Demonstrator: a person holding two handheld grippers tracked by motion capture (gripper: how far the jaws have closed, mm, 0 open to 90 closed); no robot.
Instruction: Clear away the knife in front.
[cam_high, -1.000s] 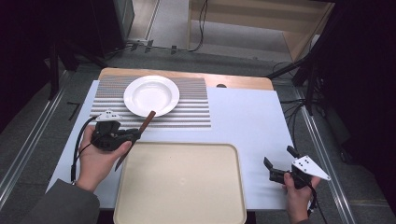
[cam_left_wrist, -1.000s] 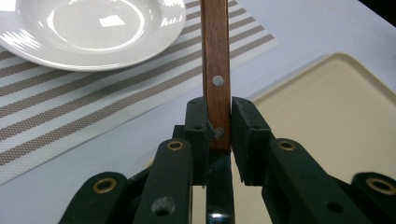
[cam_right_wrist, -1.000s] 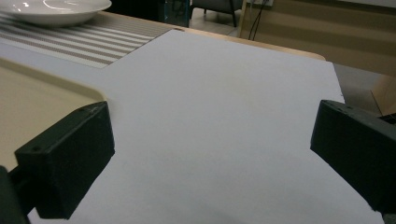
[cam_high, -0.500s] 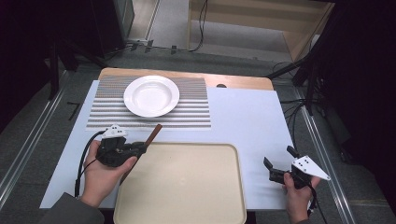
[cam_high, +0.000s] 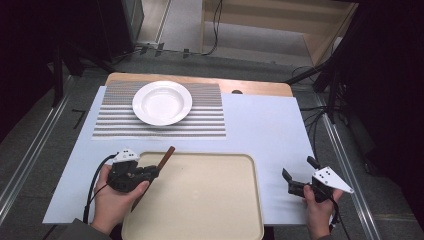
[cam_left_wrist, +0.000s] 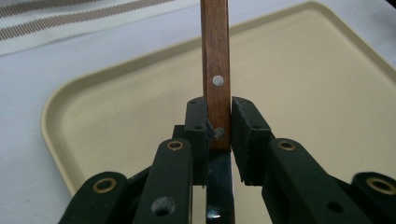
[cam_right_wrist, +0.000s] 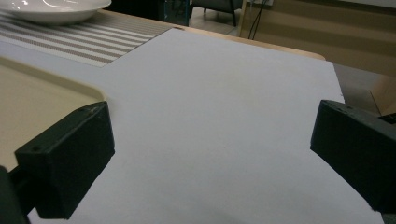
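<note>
From the high view, my left tool (cam_high: 150, 172) gripped a wooden-handled utensil (cam_high: 165, 157) over the tray's (cam_high: 210, 200) ten o'clock corner, handle toward one o'clock, likely so I could lay it inside. The right tool (cam_high: 297, 181) idled at four o'clock on the white desk (cam_high: 260, 125), clear of the work. A plate (cam_high: 162, 103) sat on a striped mat (cam_high: 210, 120) at twelve; dark room beyond.

Left gripper view: jaws narrow, clamped on the riveted handle (cam_left_wrist: 215, 70).

Right gripper view: jaws wide, empty.

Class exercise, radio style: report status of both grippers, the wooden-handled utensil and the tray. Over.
Left gripper shut on wooden handle, over tray near-left corner. Right gripper open, holding nothing, right of tray. Tray bare; plate on striped mat beyond.
</note>
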